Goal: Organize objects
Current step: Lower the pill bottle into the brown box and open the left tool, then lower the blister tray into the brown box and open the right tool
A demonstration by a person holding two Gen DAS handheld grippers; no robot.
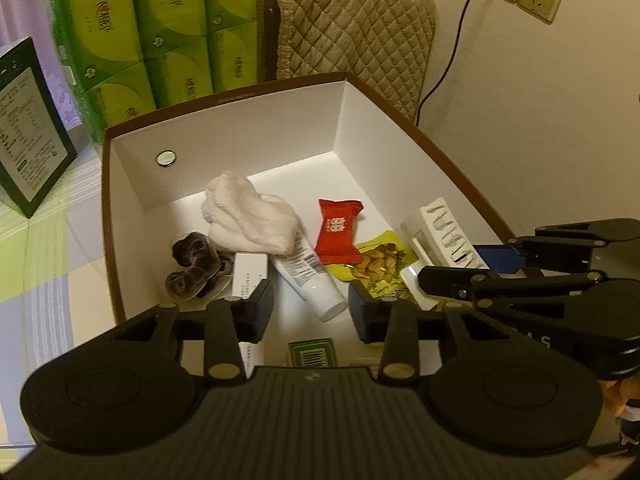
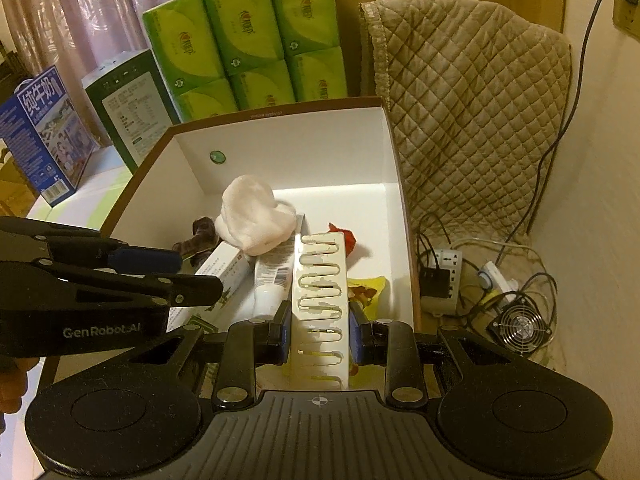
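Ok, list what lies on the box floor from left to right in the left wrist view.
Dark hair scrunchie → white cloth → white tube → red snack packet → yellow snack packet → white slotted rack, which the right gripper holds.

My right claw [image 2: 319, 334] pinches a hard, glossy white plastic rack [image 2: 320, 280] with chipped paint. The cardboard box [image 2: 280, 148] looks smooth and matt inside; the towel [image 2: 256, 216] is soft, nubby cloth.

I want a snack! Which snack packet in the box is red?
The red packet beside the white tube; the other snack packet next to it is yellow.
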